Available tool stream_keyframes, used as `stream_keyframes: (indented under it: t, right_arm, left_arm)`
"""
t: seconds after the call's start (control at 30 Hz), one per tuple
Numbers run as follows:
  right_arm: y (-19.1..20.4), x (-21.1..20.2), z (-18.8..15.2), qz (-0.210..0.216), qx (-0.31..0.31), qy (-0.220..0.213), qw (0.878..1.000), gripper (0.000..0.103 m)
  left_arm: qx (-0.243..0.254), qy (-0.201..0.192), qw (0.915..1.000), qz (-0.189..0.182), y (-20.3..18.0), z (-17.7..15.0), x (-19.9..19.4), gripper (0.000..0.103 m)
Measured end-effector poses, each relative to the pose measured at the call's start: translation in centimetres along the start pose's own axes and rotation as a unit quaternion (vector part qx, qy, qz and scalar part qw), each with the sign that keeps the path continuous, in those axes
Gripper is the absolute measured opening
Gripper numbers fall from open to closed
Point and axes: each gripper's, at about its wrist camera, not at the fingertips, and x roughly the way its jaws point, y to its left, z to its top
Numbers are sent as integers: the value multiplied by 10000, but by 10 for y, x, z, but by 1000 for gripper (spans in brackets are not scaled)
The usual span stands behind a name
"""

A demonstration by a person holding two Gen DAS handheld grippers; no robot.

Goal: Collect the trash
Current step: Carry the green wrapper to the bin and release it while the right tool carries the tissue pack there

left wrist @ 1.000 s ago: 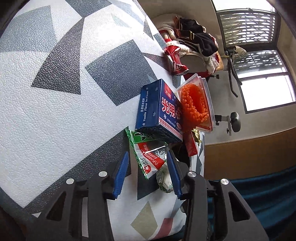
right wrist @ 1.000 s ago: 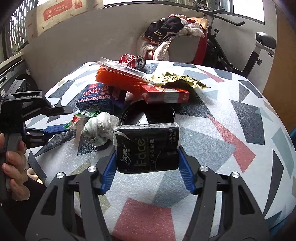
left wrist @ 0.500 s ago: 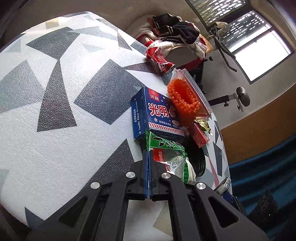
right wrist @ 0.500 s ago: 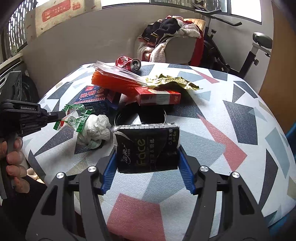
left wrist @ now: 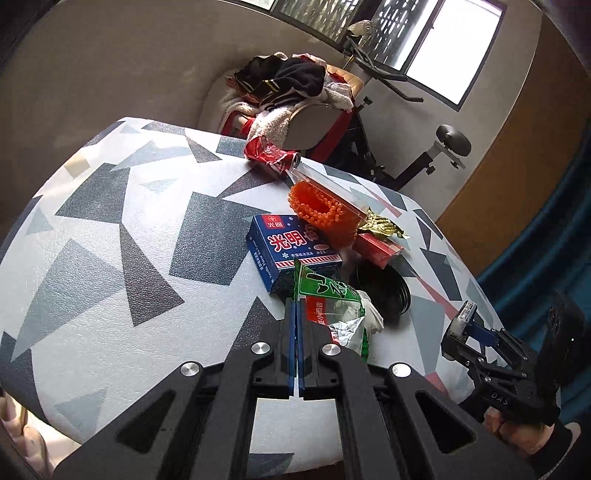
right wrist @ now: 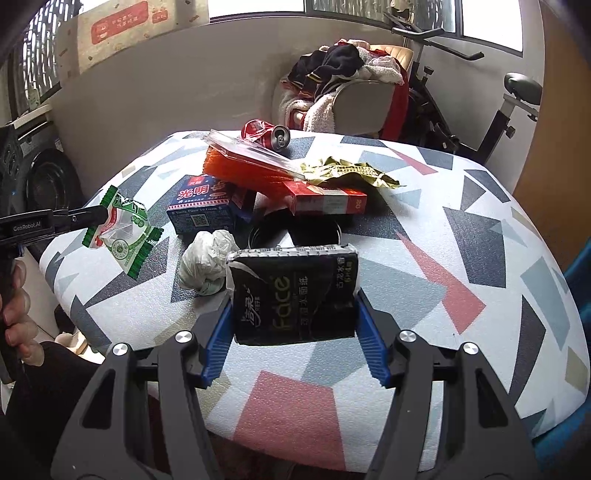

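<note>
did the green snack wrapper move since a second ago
Yes. The green snack wrapper, pinched in the left gripper, has lifted off the table, away from the blue carton.

A chair (right wrist: 364, 99) heaped with dark and white clothes (right wrist: 340, 70) stands against a plain grey wall (right wrist: 184, 85). Just right of the chair is an exercise bike (right wrist: 498, 110), beside a wood-brown panel (left wrist: 517, 147). Above the chair, daylight comes through windows (left wrist: 454, 44), partly covered by a patterned grille (left wrist: 391, 26). Left of the chair, high on the wall, sits what may be a cardboard box (right wrist: 122, 26).
</note>
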Motion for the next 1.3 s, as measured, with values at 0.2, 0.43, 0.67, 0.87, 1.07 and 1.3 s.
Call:
stream_keyframes:
  t: [0.2, 0.43, 0.67, 0.87, 1.07, 1.3]
  right_arm:
    - [4, -13, -3, 29, 61, -64, 10000, 61]
    - [10, -28, -11, 83, 155, -126, 9998, 61]
    - [12, -32, -23, 119, 240, -71, 9996, 61]
    - [16, -34, -33, 146, 260, -29, 9996, 62]
    - [28, -37, -50, 225, 143, 49, 9996, 62]
    - [54, -32, -82, 498, -154, 333, 9981, 62]
  left_arm:
    - [593, 5, 9981, -172, -11, -22, -23, 1]
    - [1275, 52, 9911, -379, -25, -60, -48, 1]
    - [1632, 291, 9845, -566, -31, -99, -59, 1]
    - [1665, 507, 9827, -638, -33, -119, -54, 9]
    - [1509, 191, 9874, -436, -34, -114, -65, 64]
    - [959, -400, 9946, -69, -24, -90, -87, 93]
